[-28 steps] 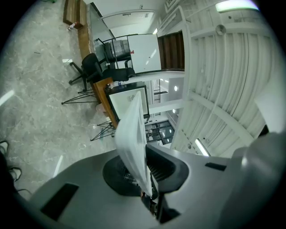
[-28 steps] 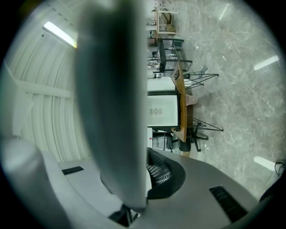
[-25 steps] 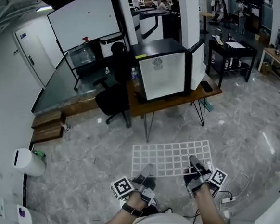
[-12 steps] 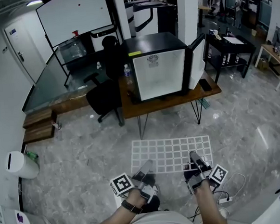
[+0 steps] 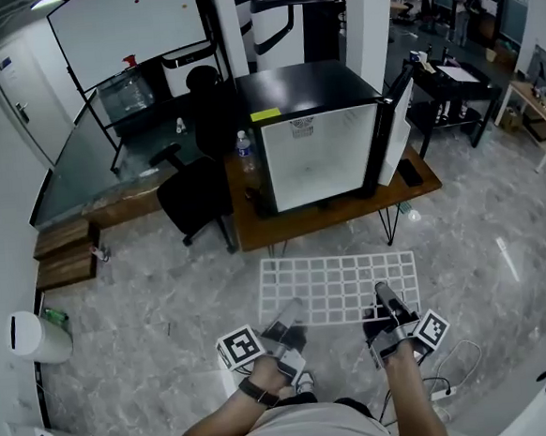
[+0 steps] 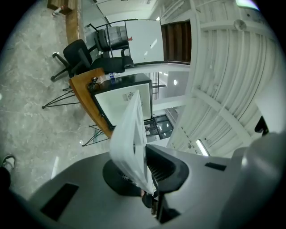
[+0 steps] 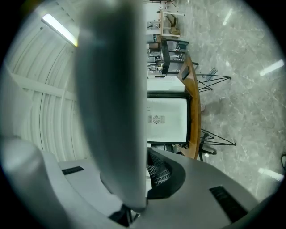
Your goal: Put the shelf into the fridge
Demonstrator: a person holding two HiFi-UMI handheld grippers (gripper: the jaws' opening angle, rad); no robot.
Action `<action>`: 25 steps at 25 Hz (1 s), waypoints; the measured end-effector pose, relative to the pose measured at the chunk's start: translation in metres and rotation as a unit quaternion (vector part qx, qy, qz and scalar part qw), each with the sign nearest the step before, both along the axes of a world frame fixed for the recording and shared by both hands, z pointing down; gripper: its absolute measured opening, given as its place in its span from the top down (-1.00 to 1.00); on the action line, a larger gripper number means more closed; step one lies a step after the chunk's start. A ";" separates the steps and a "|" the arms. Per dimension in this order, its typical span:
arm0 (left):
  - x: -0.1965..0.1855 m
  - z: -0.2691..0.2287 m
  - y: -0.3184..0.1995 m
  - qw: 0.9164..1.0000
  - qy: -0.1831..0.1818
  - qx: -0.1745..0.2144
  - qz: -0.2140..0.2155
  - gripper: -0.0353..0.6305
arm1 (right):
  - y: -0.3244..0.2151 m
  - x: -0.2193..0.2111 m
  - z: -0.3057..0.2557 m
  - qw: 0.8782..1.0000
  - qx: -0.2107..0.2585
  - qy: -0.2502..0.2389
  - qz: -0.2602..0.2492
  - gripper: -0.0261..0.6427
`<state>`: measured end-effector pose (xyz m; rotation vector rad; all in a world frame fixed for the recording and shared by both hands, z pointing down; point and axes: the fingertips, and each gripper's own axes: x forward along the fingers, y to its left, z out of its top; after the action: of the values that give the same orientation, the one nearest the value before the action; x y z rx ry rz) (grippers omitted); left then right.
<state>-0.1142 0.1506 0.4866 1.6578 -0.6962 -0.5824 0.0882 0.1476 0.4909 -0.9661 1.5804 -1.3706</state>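
A white wire-grid shelf (image 5: 339,286) is held flat in front of the person, above the marble floor. My left gripper (image 5: 287,318) is shut on its near-left edge and my right gripper (image 5: 385,301) is shut on its near-right edge. In the left gripper view the shelf (image 6: 131,139) runs edge-on between the jaws; in the right gripper view the shelf (image 7: 111,103) fills the middle as a blurred band. Ahead, the black mini fridge (image 5: 312,136) stands on a wooden table (image 5: 338,209) with its door (image 5: 397,124) swung open to the right, white interior showing.
A black office chair (image 5: 194,196) stands left of the table. A water bottle (image 5: 243,153) sits beside the fridge and a dark phone (image 5: 411,172) on the table's right end. A white bin (image 5: 36,337) is far left; cables and a power strip (image 5: 448,379) lie near right.
The view has shifted forward: fridge and table sit lower and nearer in the head view. Both grippers keep the same hold on the shelf.
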 end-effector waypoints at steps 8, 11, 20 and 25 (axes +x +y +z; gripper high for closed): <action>-0.002 -0.004 -0.062 1.000 0.016 -0.003 -0.003 0.81 | -0.065 -0.004 -0.006 1.000 0.003 0.009 -0.005 0.78; 0.002 0.001 -0.084 1.000 0.019 -0.008 -0.011 0.81 | -0.090 0.000 0.002 1.000 -0.004 0.008 -0.011 0.78; 0.036 0.007 -0.180 0.998 0.023 0.002 -0.051 0.81 | -0.203 0.032 0.006 0.998 -0.003 0.012 -0.058 0.78; 0.058 0.009 -0.233 0.996 0.036 0.004 -0.076 0.81 | -0.265 0.053 0.010 0.996 -0.004 0.012 -0.085 0.78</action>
<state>-0.0559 -0.0824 0.4957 1.5914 -0.7721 -0.7506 0.1407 -0.1177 0.5011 -0.8720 1.7083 -1.4868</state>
